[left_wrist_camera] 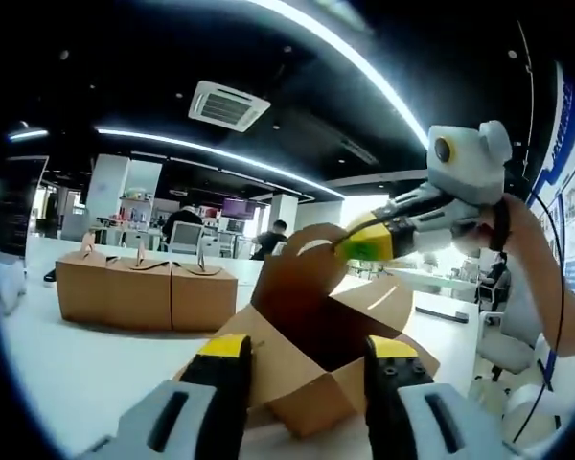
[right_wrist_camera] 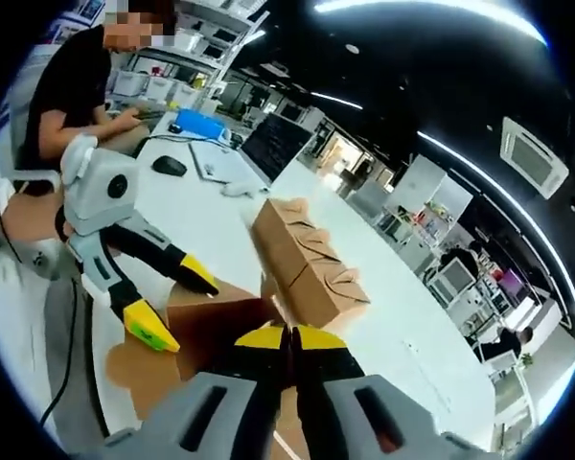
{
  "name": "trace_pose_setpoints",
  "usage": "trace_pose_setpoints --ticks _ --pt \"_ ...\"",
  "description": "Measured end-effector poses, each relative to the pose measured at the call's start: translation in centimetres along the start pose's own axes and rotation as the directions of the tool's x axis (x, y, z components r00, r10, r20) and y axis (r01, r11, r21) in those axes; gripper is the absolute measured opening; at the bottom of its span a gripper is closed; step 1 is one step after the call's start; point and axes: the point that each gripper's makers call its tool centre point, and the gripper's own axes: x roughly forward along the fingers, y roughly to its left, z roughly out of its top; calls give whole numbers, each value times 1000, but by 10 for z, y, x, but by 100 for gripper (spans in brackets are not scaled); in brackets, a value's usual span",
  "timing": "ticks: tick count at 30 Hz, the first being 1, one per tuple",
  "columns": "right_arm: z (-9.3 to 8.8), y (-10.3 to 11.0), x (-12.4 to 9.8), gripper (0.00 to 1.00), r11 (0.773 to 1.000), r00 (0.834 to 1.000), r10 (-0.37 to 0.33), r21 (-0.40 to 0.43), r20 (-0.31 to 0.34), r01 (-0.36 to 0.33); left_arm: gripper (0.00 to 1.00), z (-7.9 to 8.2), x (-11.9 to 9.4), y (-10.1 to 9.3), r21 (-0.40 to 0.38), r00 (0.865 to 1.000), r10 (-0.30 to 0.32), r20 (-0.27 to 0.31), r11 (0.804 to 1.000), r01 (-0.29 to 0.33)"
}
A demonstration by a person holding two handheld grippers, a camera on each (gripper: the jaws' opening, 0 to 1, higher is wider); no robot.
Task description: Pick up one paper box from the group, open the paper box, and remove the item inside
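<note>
In the left gripper view the left gripper [left_wrist_camera: 307, 369] was seen with its two yellow-tipped jaws spread wide apart and nothing held between them, poised just in front of an opened box [left_wrist_camera: 316, 359] that sat on the white table [left_wrist_camera: 86, 369]. The box's brown flaps were splayed outward, and one tall flap [left_wrist_camera: 302, 273] with a handle cut-out was raised above the dark interior; what lay inside could not be made out. The right gripper [left_wrist_camera: 369, 241] was seen entering that view from the right, its yellow and green tips closed on the upper edge of the raised flap. Farther back on the table, well apart from the opened box, a row of three closed boxes [left_wrist_camera: 144, 292] was lined up side by side, touching one another, each with a small handle standing on top. In the right gripper view the right gripper [right_wrist_camera: 289, 337] was shown with its jaws pressed together on a thin edge of brown card, the flap [right_wrist_camera: 220, 321] spreading out beneath them. The left gripper [right_wrist_camera: 177, 307] was seen at the left of that view, its jaws parted and empty, just beside the card. The closed boxes [right_wrist_camera: 307, 254] were seen beyond in a row on the table [right_wrist_camera: 402, 335]. At the far end of the table a seated person [right_wrist_camera: 77, 91] was seen at a desk, with a mouse [right_wrist_camera: 170, 165] and a blue object [right_wrist_camera: 196, 123] nearby
</note>
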Motion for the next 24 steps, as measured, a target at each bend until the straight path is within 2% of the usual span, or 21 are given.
trace_pose_setpoints --ticks 15,24 --pt "-1 -22 14 6 998 998 -58 37 4 58 46 0 0 0 -8 1000 9 2 1000 -9" --pt "-11 -37 24 7 992 995 -98 83 0 98 45 0 1 0 -9 1000 10 3 1000 -10"
